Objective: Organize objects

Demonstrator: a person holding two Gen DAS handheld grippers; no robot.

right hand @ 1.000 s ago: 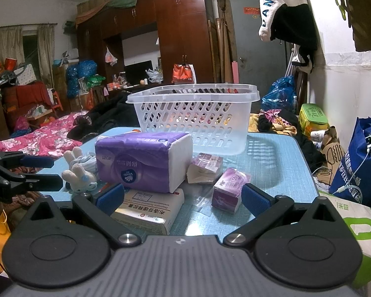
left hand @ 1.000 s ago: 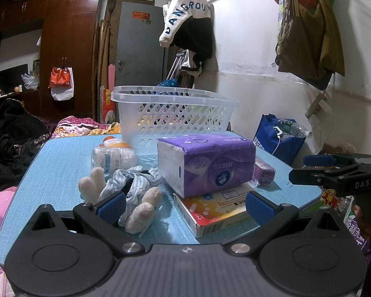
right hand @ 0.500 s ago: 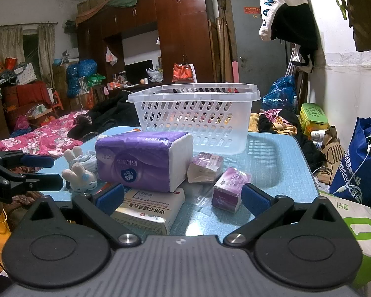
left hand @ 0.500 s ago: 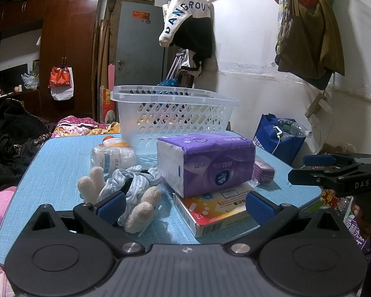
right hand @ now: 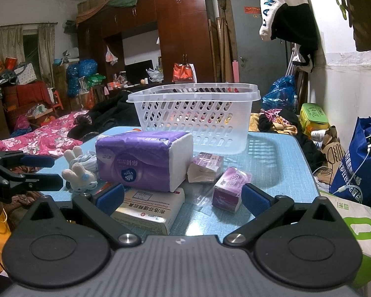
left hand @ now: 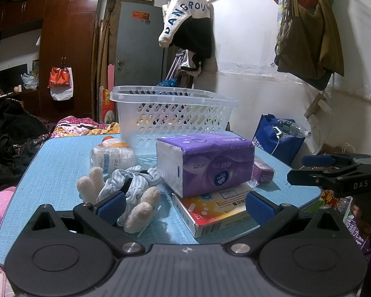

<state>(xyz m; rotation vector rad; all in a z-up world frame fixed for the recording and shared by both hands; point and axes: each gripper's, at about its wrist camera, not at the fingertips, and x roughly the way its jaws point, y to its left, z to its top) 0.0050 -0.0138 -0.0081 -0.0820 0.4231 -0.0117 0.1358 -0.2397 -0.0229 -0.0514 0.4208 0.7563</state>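
Task looks unstarted: basket [right hand: 194,123] at table's far end, apparently empty. Tissue pack [right hand: 146,159], box [right hand: 148,209], plush [left hand: 126,193] etc. loose in front. Left gripper [left hand: 183,204] & right gripper [right hand: 181,199] fingers spread, holding nothing.

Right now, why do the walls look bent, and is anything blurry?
Left wrist view: fisheye bends the room's edges, corners go black; the purple tissue pack is sharp. Right wrist view: same curving; the white perforated plastic basket casts a slotted shadow on the blue table.
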